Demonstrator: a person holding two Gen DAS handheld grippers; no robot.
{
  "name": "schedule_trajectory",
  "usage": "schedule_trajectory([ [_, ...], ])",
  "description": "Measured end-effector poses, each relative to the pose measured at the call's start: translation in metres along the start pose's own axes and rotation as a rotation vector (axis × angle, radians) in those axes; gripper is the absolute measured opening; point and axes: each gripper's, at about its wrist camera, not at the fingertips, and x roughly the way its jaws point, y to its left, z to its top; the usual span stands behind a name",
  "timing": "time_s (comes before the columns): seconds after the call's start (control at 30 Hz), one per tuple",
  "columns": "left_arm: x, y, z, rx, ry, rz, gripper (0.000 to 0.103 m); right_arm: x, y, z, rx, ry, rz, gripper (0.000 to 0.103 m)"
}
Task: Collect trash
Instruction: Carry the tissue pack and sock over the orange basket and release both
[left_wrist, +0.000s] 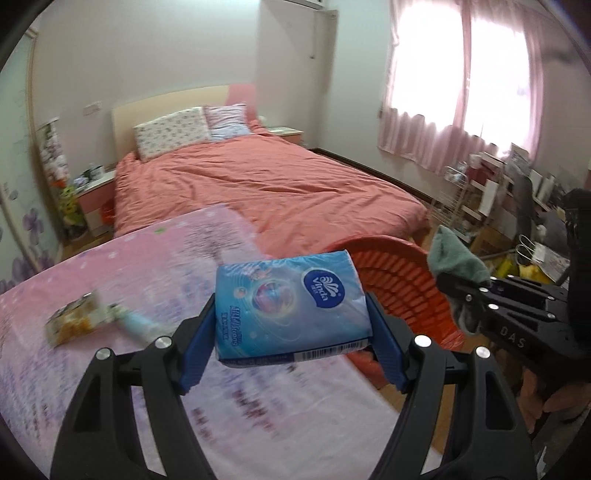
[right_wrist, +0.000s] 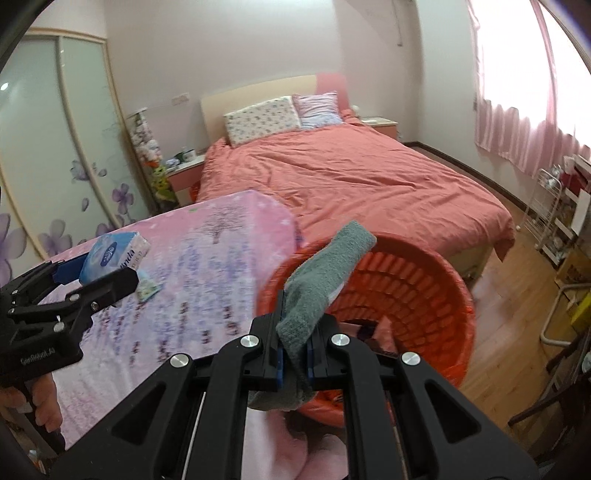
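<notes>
One blue tissue pack (left_wrist: 291, 306), glossy, rectangular

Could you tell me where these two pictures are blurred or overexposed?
Left wrist view: the window is blown out white, and the table cover and small box are smeared; the tissue pack stays sharp. Right wrist view: the window glares, and the orange basket rim is smeared.

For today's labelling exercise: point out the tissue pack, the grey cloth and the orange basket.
tissue pack (left_wrist: 291, 306), left wrist view, top face.
grey cloth (right_wrist: 325, 273), right wrist view, middle fold.
orange basket (right_wrist: 417, 280), right wrist view, inner wall.
</notes>
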Motion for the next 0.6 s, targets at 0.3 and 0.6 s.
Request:
schedule_trajectory([
  [0.3, 0.077, -0.051, 0.017, 0.044, 0.065, -0.105, 0.075, 0.025, -0.044, 0.014, 0.06, 0.001, -0.009, 0.025],
  [0.6, 0.112, -0.035, 0.002, 0.022, 0.121, -0.073, 0.084, 0.046, -0.06, -0.005, 0.109, 0.051, -0.023, 0.043],
])
